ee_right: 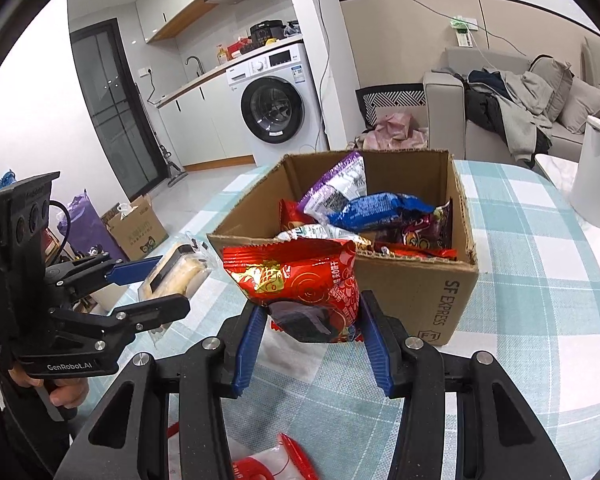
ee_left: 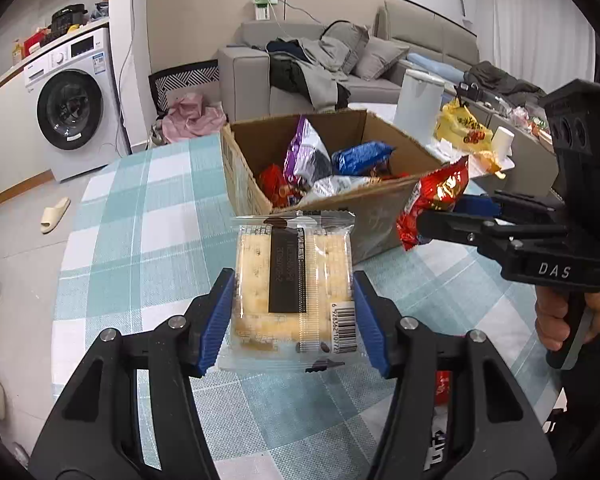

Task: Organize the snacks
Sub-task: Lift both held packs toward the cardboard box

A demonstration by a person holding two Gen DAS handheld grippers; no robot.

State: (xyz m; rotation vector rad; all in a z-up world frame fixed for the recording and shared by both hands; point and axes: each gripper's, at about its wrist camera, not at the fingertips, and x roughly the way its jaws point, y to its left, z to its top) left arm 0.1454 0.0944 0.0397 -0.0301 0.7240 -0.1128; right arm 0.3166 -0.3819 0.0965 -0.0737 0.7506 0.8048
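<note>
**Snack sorting, partly complete**

Open brown cardboard box [ee_right: 416, 280], frame centre, already holds several packets; left tongs [ee_left: 294, 312] clamp a clear-wrapped cracker pack [ee_left: 292, 280]; right tongs [ee_right: 314, 334] grip a red foil snack bag [ee_right: 300, 280], both short of the box; another red packet [ee_right: 276, 460] remains on the checked tabletop [ee_right: 520, 320].

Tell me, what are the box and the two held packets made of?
Box: brown corrugated cardboard, matte, with ragged cut edges. Cracker packet: clear glossy plastic film, since the crackers show through. Red packet: shiny, crinkled film, probably foil-lined plastic.
</note>
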